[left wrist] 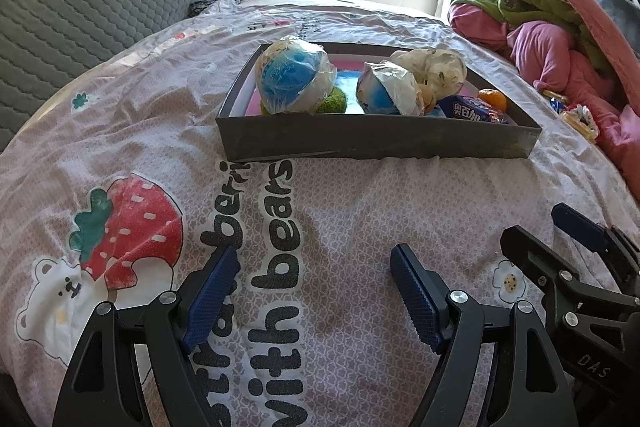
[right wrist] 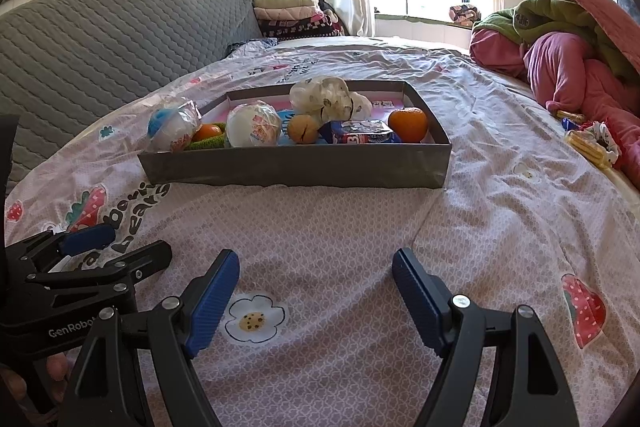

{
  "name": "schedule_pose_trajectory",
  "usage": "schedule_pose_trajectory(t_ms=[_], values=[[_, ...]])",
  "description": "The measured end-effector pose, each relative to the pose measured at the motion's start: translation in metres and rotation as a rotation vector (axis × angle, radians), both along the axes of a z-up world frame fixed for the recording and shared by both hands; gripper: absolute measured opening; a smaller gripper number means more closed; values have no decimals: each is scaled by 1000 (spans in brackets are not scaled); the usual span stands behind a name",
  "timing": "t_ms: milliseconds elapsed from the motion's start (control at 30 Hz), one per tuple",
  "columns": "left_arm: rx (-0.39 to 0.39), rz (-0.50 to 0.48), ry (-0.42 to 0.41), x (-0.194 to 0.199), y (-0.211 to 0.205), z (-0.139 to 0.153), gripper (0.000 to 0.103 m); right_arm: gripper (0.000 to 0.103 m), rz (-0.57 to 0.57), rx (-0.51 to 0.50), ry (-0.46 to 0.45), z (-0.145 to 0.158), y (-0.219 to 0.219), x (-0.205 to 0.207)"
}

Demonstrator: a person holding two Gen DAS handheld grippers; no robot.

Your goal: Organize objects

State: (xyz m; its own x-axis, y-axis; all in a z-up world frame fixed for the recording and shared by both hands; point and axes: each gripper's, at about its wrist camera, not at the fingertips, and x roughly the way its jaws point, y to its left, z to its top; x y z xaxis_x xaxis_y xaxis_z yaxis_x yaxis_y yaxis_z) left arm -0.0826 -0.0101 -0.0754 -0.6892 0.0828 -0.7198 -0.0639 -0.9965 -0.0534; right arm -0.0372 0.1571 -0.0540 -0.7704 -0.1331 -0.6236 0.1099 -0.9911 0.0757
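While both grippers hover spread and empty over bedsheet (right wrist: 340, 227), tray (right wrist: 296, 171) at 12 looks full; left gripper (left wrist: 314, 291), right gripper (right wrist: 316, 291). Judgement: snack packets (right wrist: 588, 143) at 2 remain; approach low, pinch mid-packet.

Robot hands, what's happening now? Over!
Left gripper open, empty. Right gripper open, empty. Shallow grey cardboard box ahead on bed, full of snacks. Nothing in the way.

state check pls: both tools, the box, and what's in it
left tool: open, empty, over the bedsheet
right tool: open, empty, over the bedsheet
grey box: open-topped, flat on the bed
wrapped balls: bagged, inside the box
orange: inside, right end
blue snack packet: inside, lying flat
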Motion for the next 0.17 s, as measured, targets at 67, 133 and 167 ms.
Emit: schedule_pose_trajectory(t_ms=[67, 133, 167], values=[[15, 0, 0, 0, -2, 0, 80, 79, -1, -2, -2, 0, 1, 0], [18, 6, 4, 0, -3, 1, 80, 79, -2, -4, -5, -1, 1, -1], [18, 9, 5, -1, -3, 1, 80, 79, -3, -5, -6, 0, 1, -1]])
